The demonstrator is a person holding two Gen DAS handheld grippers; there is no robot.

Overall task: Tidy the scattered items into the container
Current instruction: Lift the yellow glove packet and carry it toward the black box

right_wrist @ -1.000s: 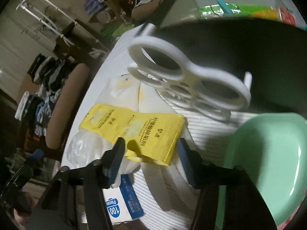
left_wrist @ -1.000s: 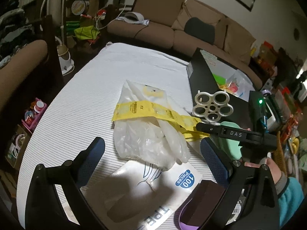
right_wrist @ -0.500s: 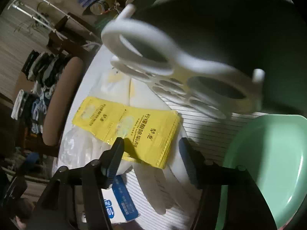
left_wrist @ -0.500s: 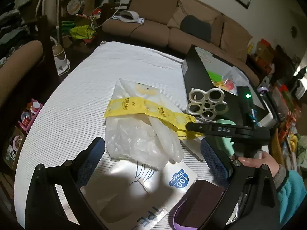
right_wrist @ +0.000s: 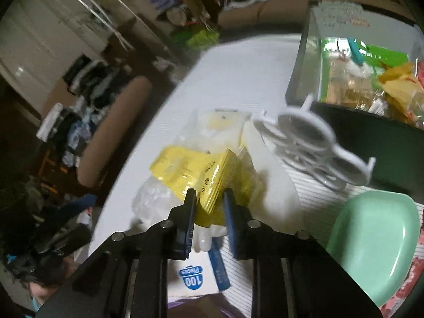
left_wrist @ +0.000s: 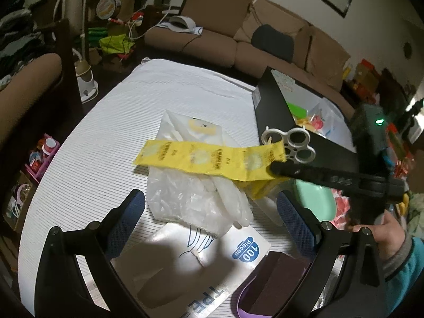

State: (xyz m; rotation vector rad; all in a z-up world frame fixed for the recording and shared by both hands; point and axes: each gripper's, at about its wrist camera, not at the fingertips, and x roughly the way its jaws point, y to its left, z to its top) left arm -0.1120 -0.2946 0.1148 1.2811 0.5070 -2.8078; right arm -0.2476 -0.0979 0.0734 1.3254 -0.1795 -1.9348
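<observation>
A yellow strip of packets stretches over a clear bag of plastic gloves on the white striped table. My right gripper comes in from the right, its jaws closing, and its pads pinch the folded end of the yellow strip, which is raised off the table. In the right wrist view the right gripper shows the yellow bundle between its blue pads. My left gripper stands open above the near edge of the glove bag, holding nothing. The black container sits at the right, with colourful packets inside.
A white ring-shaped holder leans at the container's near wall. A mint green dish lies right of the strip. A "100 pieces" glove pack and a dark purple block lie near me. A sofa stands beyond the table.
My right gripper closed on the end of the yellow strip and rose, pulling the strip up and taut off the glove bag. The left gripper stayed put.
</observation>
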